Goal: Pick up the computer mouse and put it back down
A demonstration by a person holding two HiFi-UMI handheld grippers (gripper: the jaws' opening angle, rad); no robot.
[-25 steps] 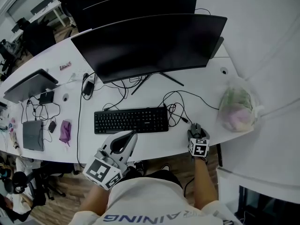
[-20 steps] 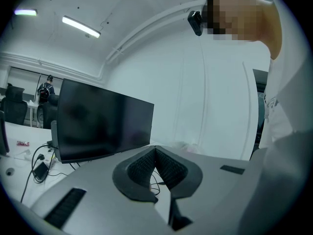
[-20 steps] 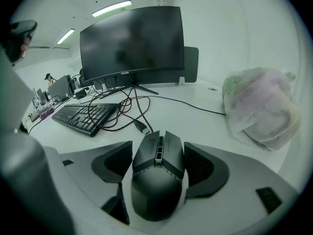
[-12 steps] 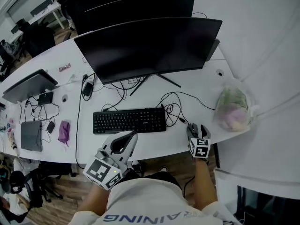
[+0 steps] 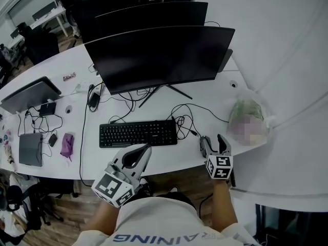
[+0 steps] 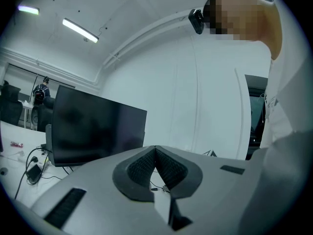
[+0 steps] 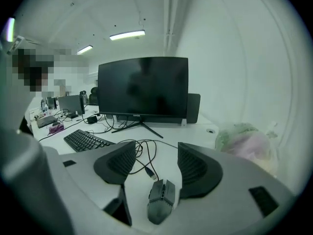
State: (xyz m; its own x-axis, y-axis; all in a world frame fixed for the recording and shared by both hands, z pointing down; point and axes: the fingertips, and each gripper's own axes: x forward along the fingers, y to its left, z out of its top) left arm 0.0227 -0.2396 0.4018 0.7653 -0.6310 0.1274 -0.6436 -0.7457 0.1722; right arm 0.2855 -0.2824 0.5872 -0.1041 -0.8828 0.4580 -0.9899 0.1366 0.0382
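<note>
White desk [image 5: 220, 94], near right: grey wired computer mouse [image 7: 161, 199] lies ungripped below right gripper [image 7: 156, 153], jaws open, just narrowed. Left gripper [image 6: 155, 152] closed, empty. Centre 2 pads on mouse flanks.

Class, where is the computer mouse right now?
Right gripper view: the mouse lies on the desk, toward its right end, between keyboard and plastic bag.

We see a curved white desk [image 5: 215, 92] | landmark: black keyboard [image 5: 138, 133] | behind it, a dark monitor [image 5: 161, 55] on its stand | right of it, looped cables [image 5: 185, 118], the computer mouse [image 7: 161, 199], then a plastic bag [image 5: 247, 122] | left of it, a purple pouch [image 5: 67, 145] and closed laptop [image 5: 29, 94]
</note>
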